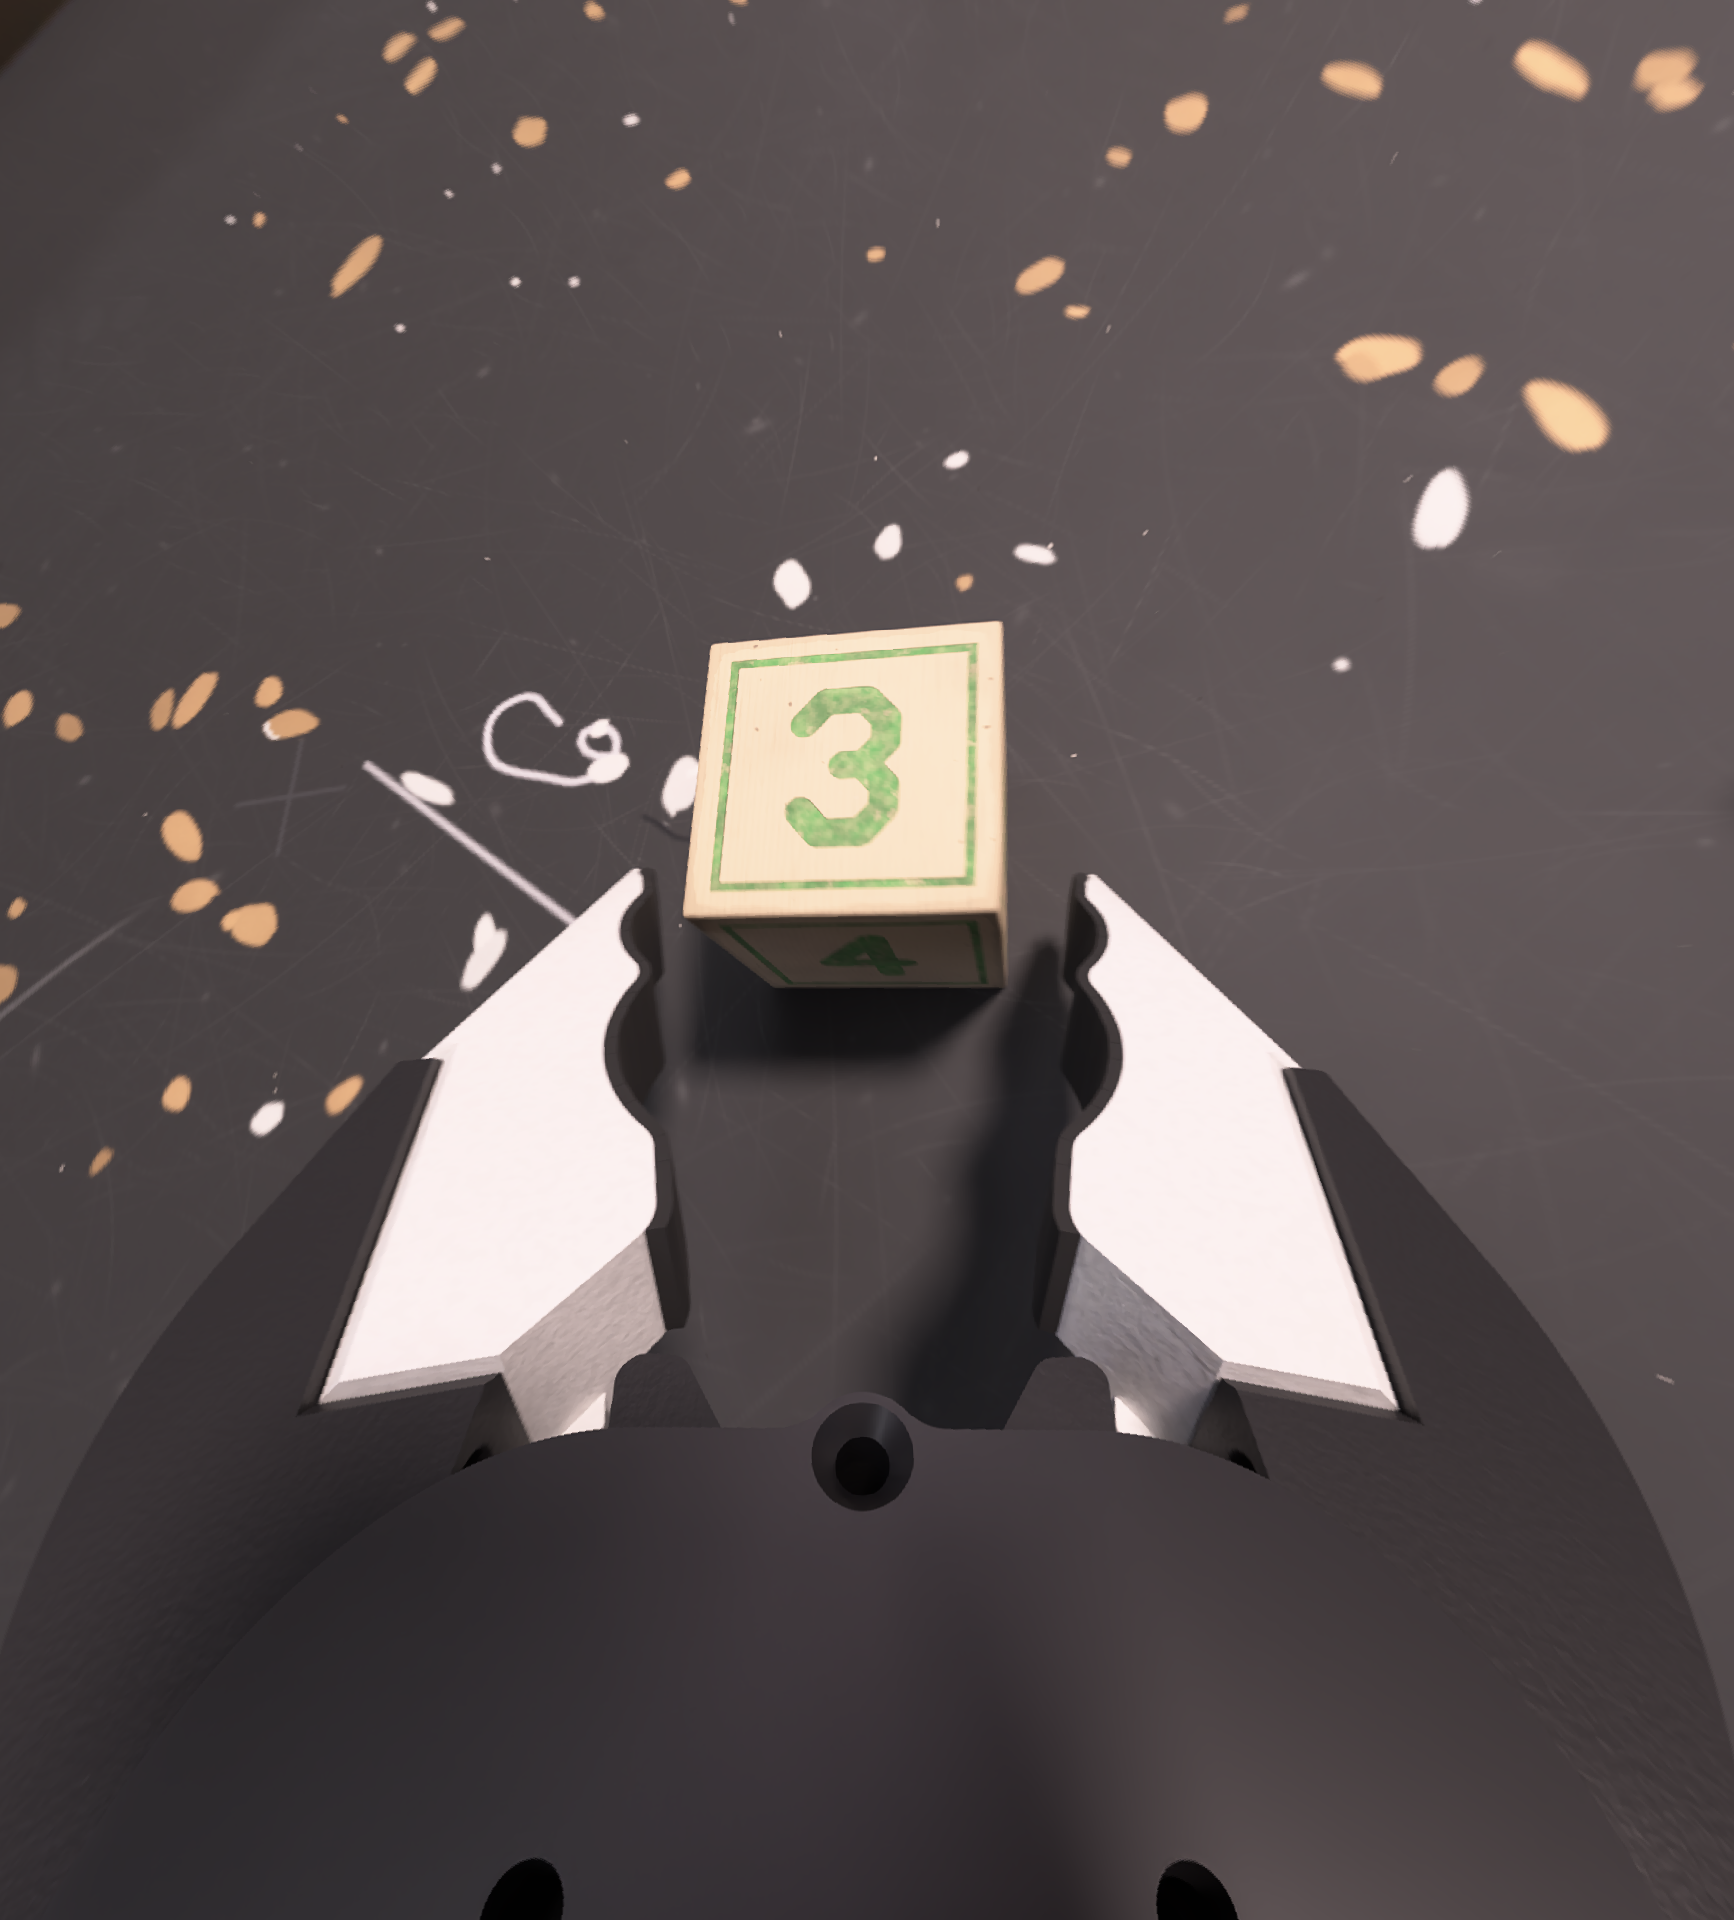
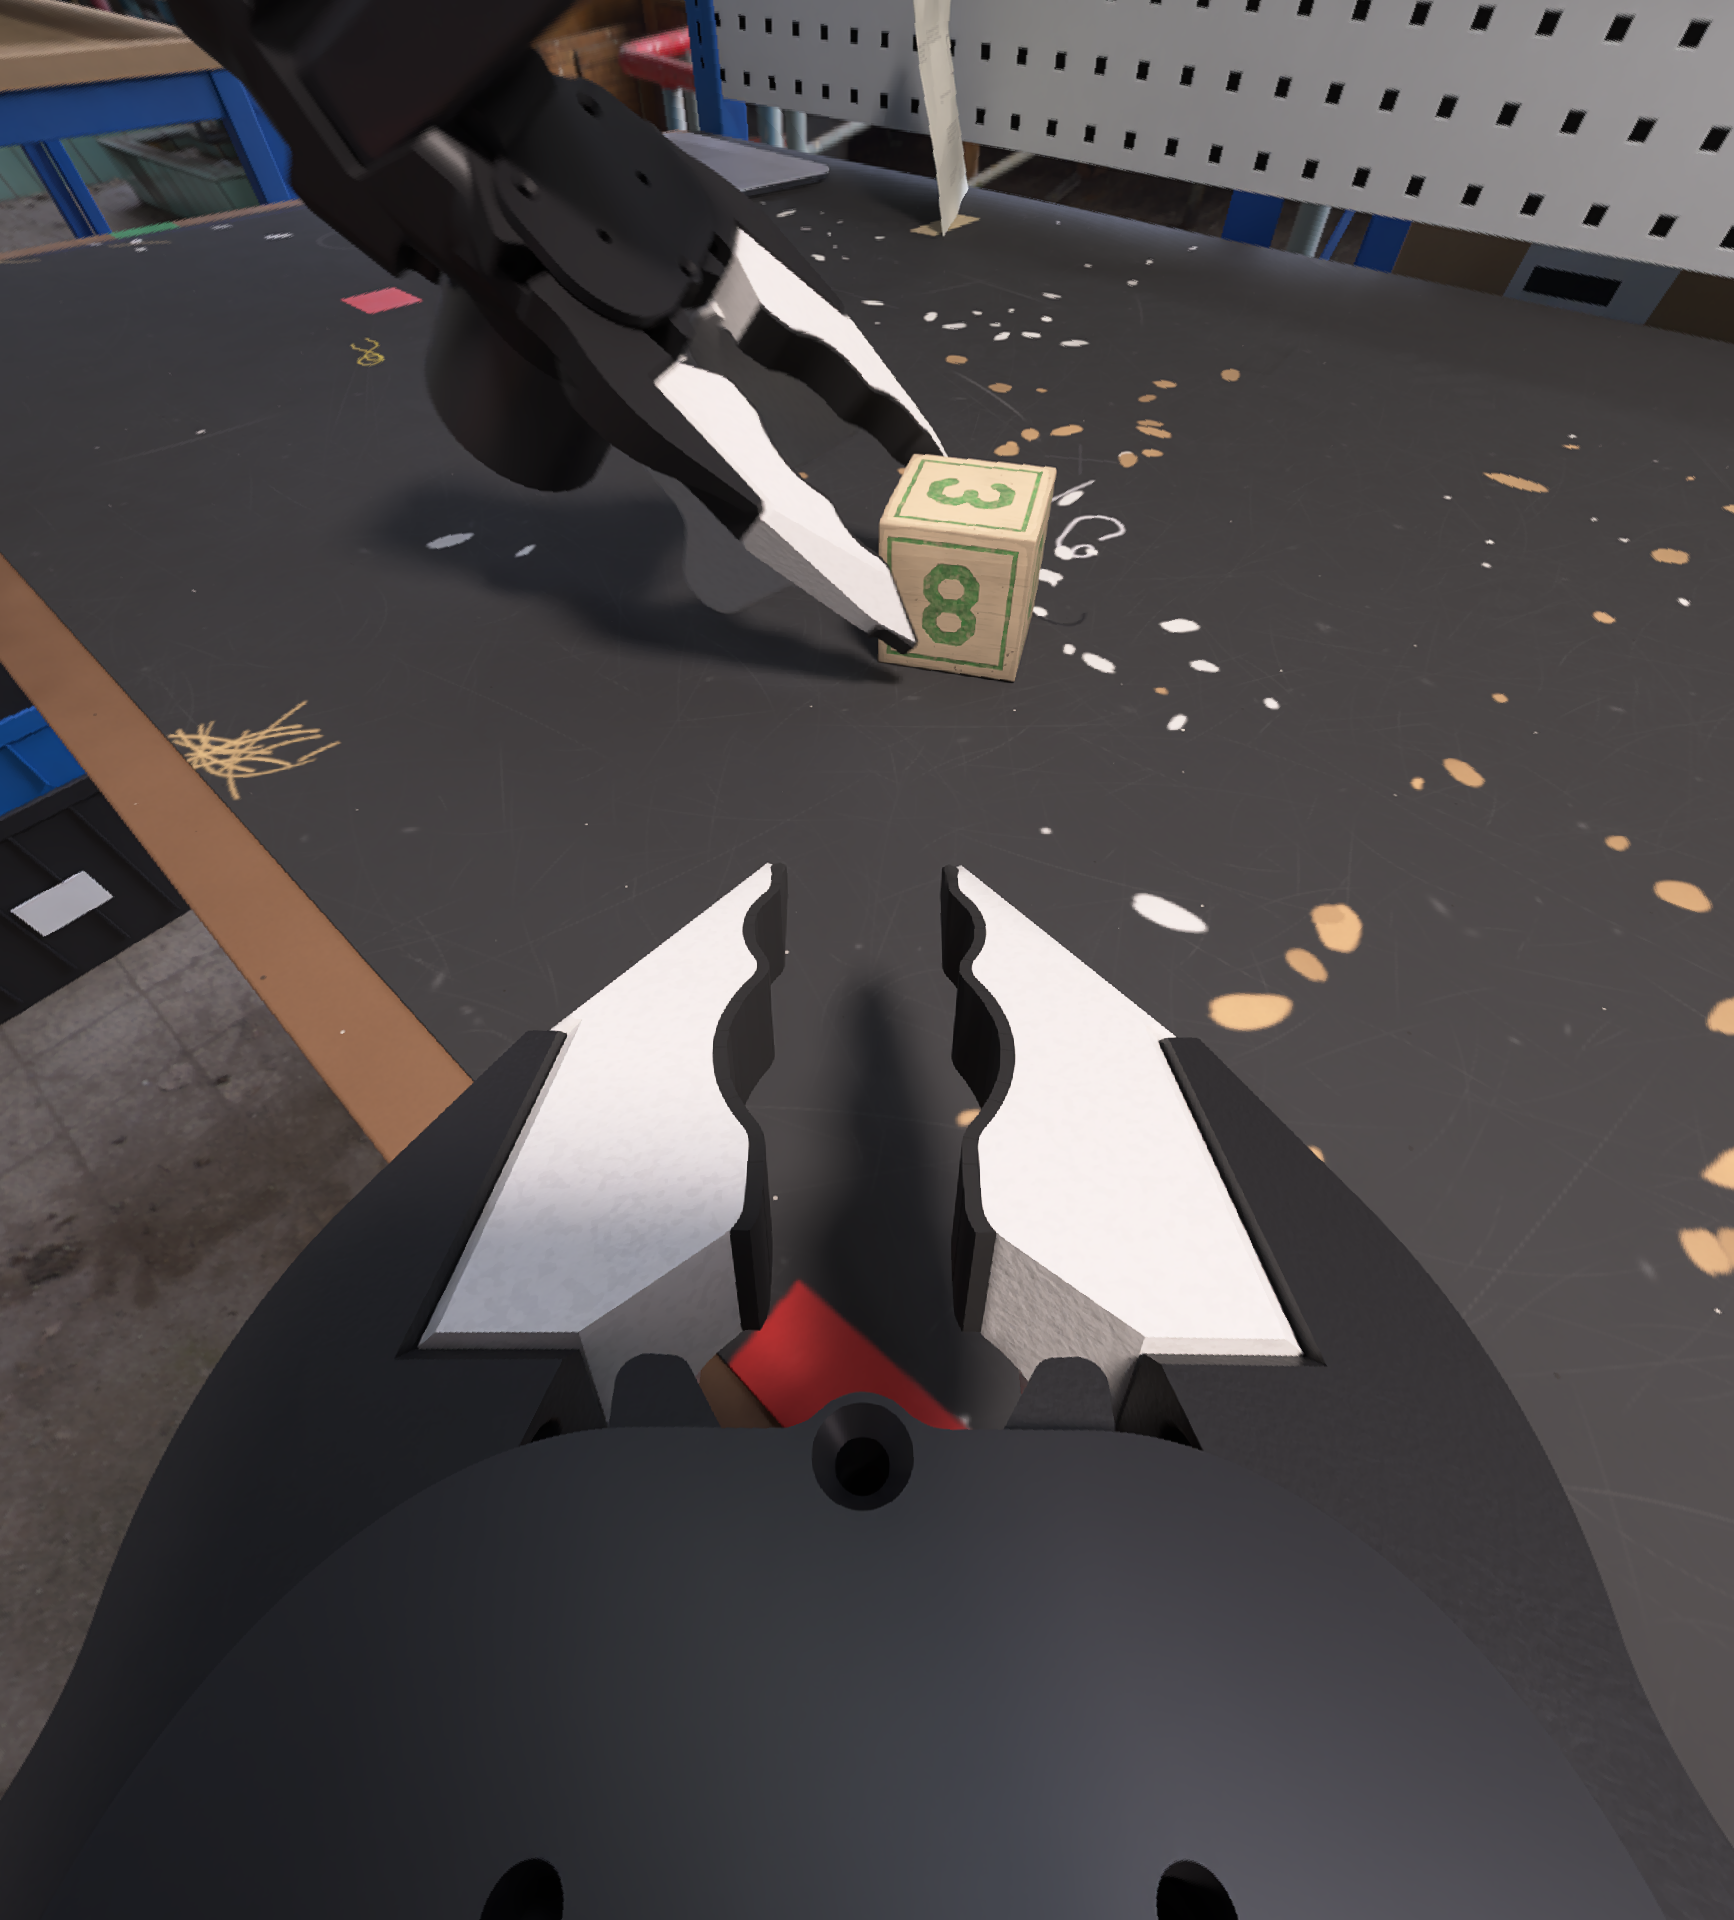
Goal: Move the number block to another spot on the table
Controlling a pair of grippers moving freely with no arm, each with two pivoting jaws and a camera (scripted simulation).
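The number block (image 1: 847, 790) is a pale wooden cube with green numerals, standing on the dark table (image 1: 1362, 935). My left gripper (image 1: 863, 891) is open, tilted down, with its fingertips at either side of the block's near edge and a gap on each side. The right wrist view shows the block (image 2: 982, 540) with the left gripper (image 2: 913, 540) straddling it, one fingertip (image 2: 884, 613) low by its near face. My right gripper (image 2: 863, 878) is open a little and empty, above the table and well short of the block.
The table's brown edge (image 2: 219, 831) runs along the left, with floor and dark bins (image 2: 11, 894) below. A white pegboard (image 2: 1362, 104) stands behind and a paper strip (image 2: 946, 125) hangs down. A red flat thing (image 2: 832, 1361) shows under my right gripper. Paint specks cover the table.
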